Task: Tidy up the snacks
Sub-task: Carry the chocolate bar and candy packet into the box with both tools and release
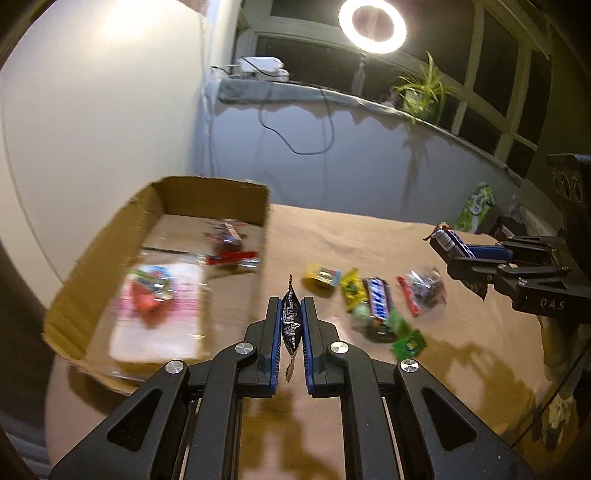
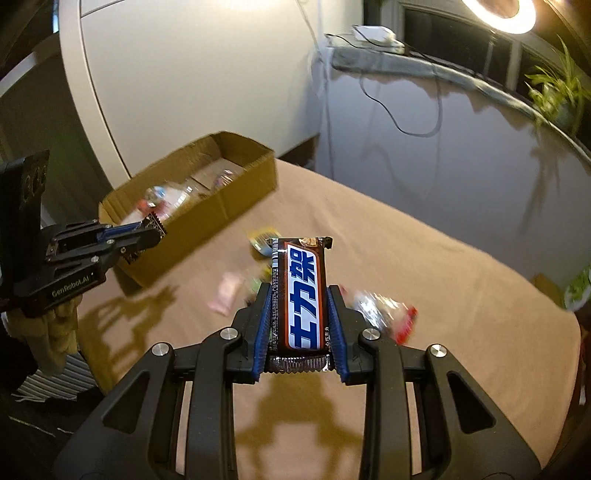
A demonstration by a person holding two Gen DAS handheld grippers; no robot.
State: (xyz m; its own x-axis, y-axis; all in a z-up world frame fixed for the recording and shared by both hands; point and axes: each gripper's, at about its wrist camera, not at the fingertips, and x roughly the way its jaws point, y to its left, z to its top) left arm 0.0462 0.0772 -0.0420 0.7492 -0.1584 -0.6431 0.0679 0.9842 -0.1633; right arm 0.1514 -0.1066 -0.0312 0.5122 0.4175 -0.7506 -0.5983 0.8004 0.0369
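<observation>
My left gripper (image 1: 291, 306) is shut on a small black snack packet (image 1: 291, 321), held edge-on above the table beside the cardboard box (image 1: 92, 266). It also shows in the right wrist view (image 2: 147, 232) near the box (image 2: 236, 199). My right gripper (image 2: 297, 295) is shut on a brown chocolate bar with a blue-and-white label (image 2: 301, 295), held above the table. It appears in the left wrist view (image 1: 465, 258) with the bar (image 1: 448, 240). Several loose snacks lie on the table: a yellow one (image 1: 321, 278), a second chocolate bar (image 1: 376, 299), a clear bag with red trim (image 1: 424, 288).
The box holds several snacks, among them a pink-and-white bag (image 1: 159, 310). The tan table (image 1: 369, 236) stands by a grey wall with hanging cables (image 1: 295, 140). A green packet (image 1: 476, 203) stands at the far right. A ring light (image 1: 372, 26) and a plant (image 1: 424, 92) are above.
</observation>
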